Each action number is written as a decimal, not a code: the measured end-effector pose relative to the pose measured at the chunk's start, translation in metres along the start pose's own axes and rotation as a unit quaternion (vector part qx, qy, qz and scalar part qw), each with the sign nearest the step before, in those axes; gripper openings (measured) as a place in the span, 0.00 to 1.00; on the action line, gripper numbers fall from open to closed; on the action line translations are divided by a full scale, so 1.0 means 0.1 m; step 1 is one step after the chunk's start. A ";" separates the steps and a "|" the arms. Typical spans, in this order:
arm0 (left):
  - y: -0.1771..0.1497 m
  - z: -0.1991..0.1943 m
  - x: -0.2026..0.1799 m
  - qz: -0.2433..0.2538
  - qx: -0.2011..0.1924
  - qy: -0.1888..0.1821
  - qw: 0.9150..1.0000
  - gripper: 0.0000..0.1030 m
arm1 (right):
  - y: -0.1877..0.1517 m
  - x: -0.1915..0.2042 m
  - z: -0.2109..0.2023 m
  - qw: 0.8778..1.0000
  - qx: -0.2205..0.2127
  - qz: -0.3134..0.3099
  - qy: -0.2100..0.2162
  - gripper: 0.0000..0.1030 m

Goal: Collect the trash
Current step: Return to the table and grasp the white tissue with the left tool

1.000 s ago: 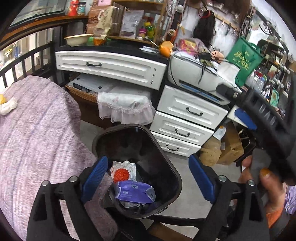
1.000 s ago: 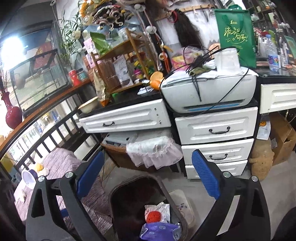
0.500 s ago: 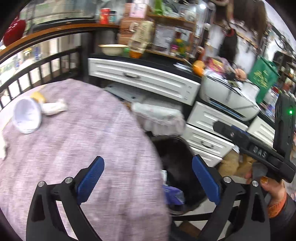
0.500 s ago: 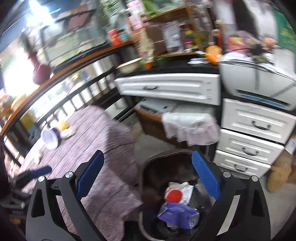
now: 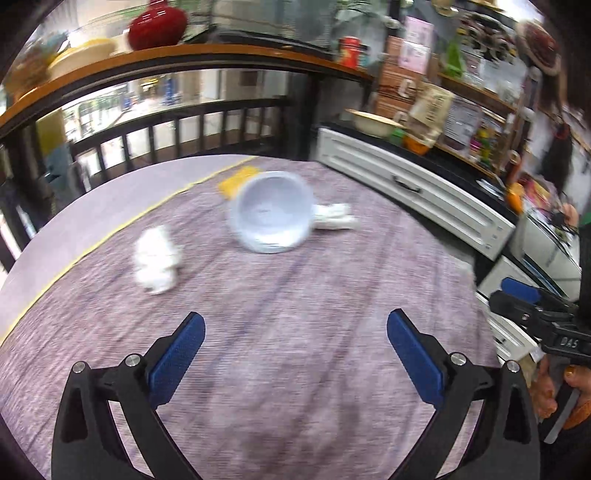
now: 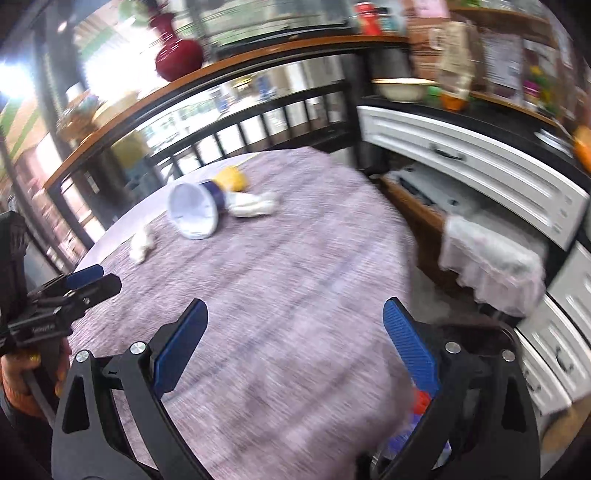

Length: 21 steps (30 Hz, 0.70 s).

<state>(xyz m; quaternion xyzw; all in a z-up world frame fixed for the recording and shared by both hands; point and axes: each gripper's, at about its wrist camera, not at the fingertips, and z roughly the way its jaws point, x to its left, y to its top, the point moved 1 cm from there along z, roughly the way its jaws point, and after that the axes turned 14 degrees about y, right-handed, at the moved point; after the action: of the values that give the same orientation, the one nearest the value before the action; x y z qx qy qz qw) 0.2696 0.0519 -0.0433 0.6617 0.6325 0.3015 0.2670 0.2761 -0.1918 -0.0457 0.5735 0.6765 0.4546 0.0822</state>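
On the purple-clothed round table a white paper cup lies on its side. A crumpled white tissue sits to its left, another tissue and a yellow scrap behind it. My left gripper hovers over the cloth short of them, jaws opening, nothing between them. In the right wrist view the cup and tissues lie far ahead of my right gripper, which is open and empty. The black bin with trash shows at the lower right.
White drawers and a lace-covered basket stand right of the table. A dark railing under a wooden ledge with a red vase runs behind it. A hand holds the right gripper at the table's right edge.
Both views have swung left from the bin and drawers to the table top. The cup and tissues now lie ahead of both grippers. The bin has slid to the right wrist view's corner.
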 end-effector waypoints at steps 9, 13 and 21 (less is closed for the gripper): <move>0.12 0.50 1.05 -0.084 0.048 0.076 0.992 0.95 | 0.31 0.44 0.69 0.996 0.046 -0.065 0.034 0.92; 0.25 0.73 1.13 -0.108 0.063 0.054 0.991 0.95 | 0.39 0.51 0.87 0.995 0.054 -0.075 0.039 0.92; 0.43 1.20 1.06 -0.119 0.089 0.040 0.988 0.92 | 0.64 0.58 1.28 0.992 0.064 -0.107 0.029 0.91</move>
<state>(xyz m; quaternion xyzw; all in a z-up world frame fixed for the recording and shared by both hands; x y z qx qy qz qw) 0.3887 0.1583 -0.0862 0.5906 0.7410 0.2359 0.2156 0.3832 -0.0804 -0.0500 0.4888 0.7638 0.4151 0.0737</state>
